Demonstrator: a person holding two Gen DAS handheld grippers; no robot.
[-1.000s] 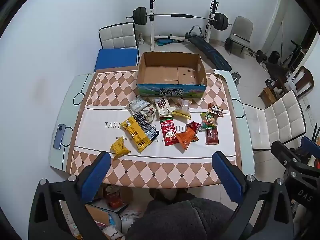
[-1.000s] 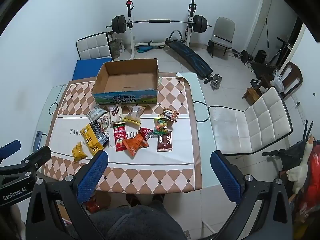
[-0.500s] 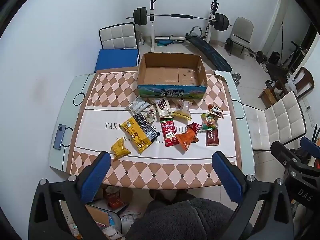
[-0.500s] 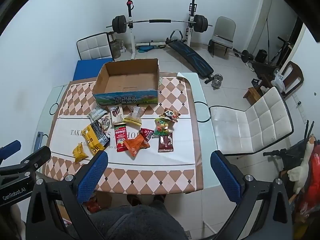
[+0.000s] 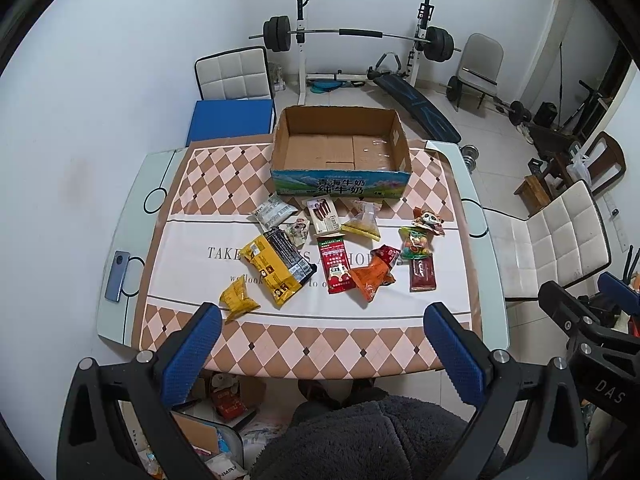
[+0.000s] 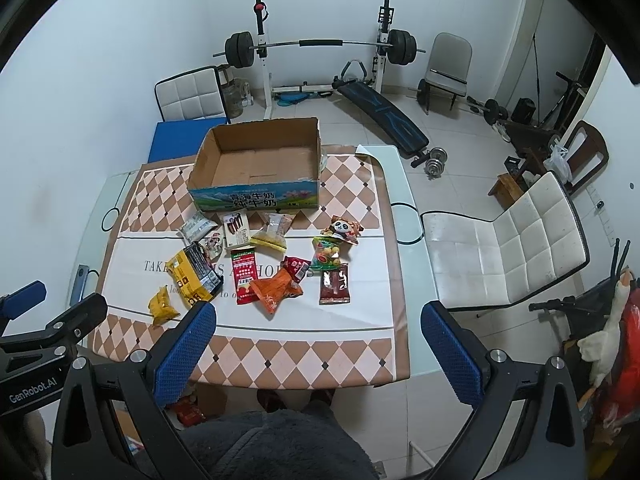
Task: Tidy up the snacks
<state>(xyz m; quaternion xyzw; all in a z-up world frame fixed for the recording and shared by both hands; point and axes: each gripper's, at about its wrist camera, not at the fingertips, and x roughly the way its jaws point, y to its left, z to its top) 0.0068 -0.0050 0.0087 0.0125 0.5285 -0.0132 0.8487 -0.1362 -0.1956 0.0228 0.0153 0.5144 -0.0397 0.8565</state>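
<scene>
An open, empty cardboard box [image 5: 340, 148] [image 6: 256, 160] stands at the far side of the table. Several snack packets lie in front of it: a yellow-black bag [image 5: 278, 266] [image 6: 194, 276], a small yellow packet [image 5: 238, 300], a red packet [image 5: 336, 266] [image 6: 245, 276], an orange packet [image 5: 372, 276] [image 6: 276, 290], a dark red bar [image 5: 422, 274] and a panda candy bag [image 5: 420, 236] [image 6: 332, 246]. My left gripper [image 5: 322, 328] and right gripper [image 6: 318, 326] are both open and empty, held high above the table's near edge.
The table [image 5: 120, 208] has a checkered cloth. A phone [image 5: 116, 276] lies at its left edge. A white chair [image 6: 504, 248] stands to the right, another chair [image 5: 234, 76] and a blue pad behind. A barbell rack [image 5: 360, 36] and a bench stand at the back wall.
Both views have shifted very slightly; the table and snacks sit a touch lower in frame. Nothing on the table has moved and both grippers stay open.
</scene>
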